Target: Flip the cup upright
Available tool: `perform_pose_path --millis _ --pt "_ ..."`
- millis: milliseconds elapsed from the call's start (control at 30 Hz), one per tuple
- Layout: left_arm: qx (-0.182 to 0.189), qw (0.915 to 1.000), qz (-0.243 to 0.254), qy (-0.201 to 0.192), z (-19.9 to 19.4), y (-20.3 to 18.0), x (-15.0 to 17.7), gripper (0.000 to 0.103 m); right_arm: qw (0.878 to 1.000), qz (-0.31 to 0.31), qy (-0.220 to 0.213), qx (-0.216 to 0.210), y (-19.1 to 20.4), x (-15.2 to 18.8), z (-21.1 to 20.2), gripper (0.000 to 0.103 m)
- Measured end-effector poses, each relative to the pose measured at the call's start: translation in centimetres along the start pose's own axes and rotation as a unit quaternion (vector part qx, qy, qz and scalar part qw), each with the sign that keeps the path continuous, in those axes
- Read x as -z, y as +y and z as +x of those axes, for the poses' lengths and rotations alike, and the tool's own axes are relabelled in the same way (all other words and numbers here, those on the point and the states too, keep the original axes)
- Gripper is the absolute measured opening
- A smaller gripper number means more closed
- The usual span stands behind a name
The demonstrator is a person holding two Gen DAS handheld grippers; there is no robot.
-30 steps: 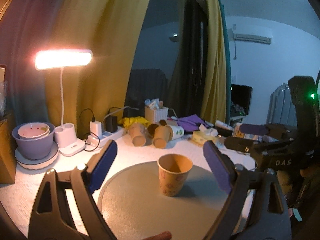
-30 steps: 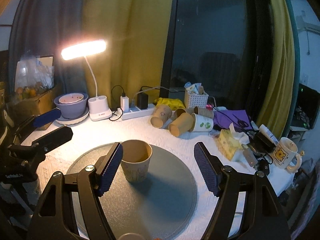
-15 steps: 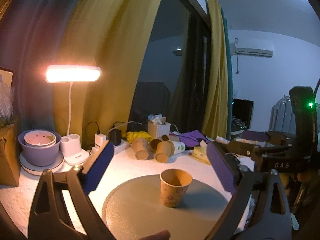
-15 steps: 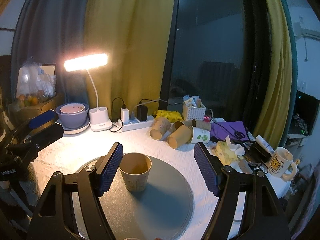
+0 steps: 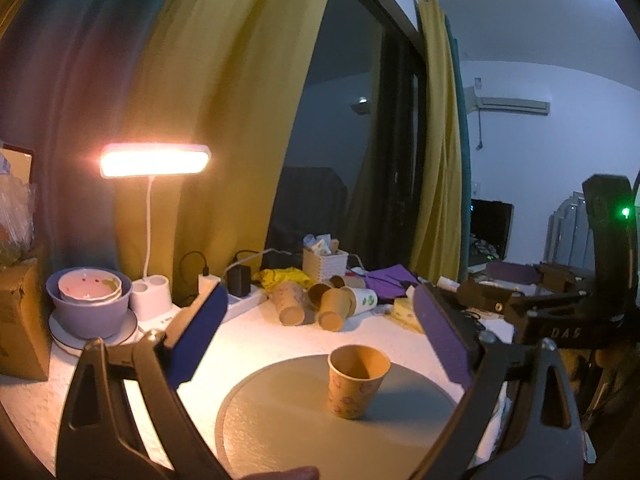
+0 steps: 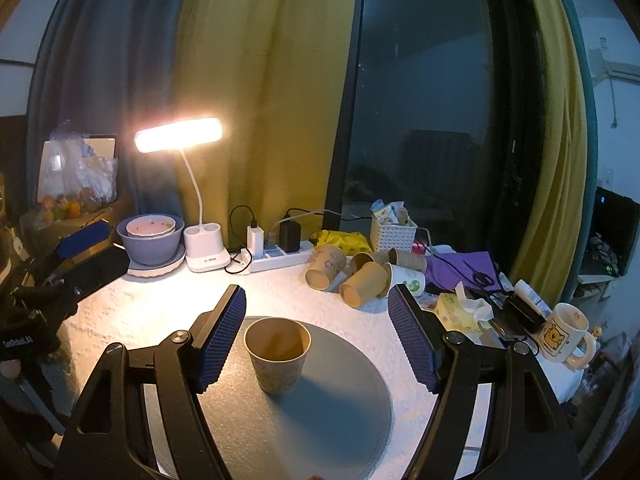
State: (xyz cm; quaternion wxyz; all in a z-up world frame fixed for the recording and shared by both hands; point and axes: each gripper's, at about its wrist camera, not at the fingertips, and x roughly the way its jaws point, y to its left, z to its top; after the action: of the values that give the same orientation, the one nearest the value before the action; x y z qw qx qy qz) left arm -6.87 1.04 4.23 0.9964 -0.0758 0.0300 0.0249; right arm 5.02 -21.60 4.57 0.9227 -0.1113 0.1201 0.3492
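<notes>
A patterned paper cup [image 5: 357, 380] stands upright, mouth up, on a round grey mat [image 5: 280, 432]. It also shows in the right wrist view [image 6: 277, 354] on the mat [image 6: 340, 412]. My left gripper [image 5: 320, 332] is open and empty, raised above and short of the cup. My right gripper [image 6: 318, 332] is open and empty, with the cup low between its fingers and nearer the left pad [image 6: 222, 336]. The right gripper shows at the right edge of the left wrist view [image 5: 520, 296], and the left gripper at the left edge of the right wrist view [image 6: 86, 250].
Several paper cups [image 6: 360, 276] lie on their sides behind the mat. A lit desk lamp [image 6: 178, 140], stacked bowls [image 6: 152, 236], a power strip [image 6: 280, 258], a white basket [image 6: 392, 232], a tissue pack [image 6: 460, 308] and a mug [image 6: 562, 332] ring the white table.
Both grippers have lifted and drawn back from the cup, which sits lower and smaller in both views. The cup has not moved.
</notes>
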Motion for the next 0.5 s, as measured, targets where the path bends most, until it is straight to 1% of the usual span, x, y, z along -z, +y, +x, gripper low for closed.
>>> perform_pose_path --millis 100,200,500 --pt "-0.001 1.0 -0.008 0.0 0.0 0.36 -0.12 0.095 1.0 -0.001 0.0 -0.003 0.19 -0.05 0.06 0.077" --pt "-0.008 0.9999 -0.008 -0.003 -0.05 0.55 -0.19 0.095 1.0 -0.002 -0.001 -0.005 0.42 -0.15 0.05 0.077" --pt "-0.01 0.9999 -0.008 -0.003 -0.11 0.77 -0.27 0.095 1.0 -0.004 0.0 -0.009 0.71 -0.23 0.19 0.077"
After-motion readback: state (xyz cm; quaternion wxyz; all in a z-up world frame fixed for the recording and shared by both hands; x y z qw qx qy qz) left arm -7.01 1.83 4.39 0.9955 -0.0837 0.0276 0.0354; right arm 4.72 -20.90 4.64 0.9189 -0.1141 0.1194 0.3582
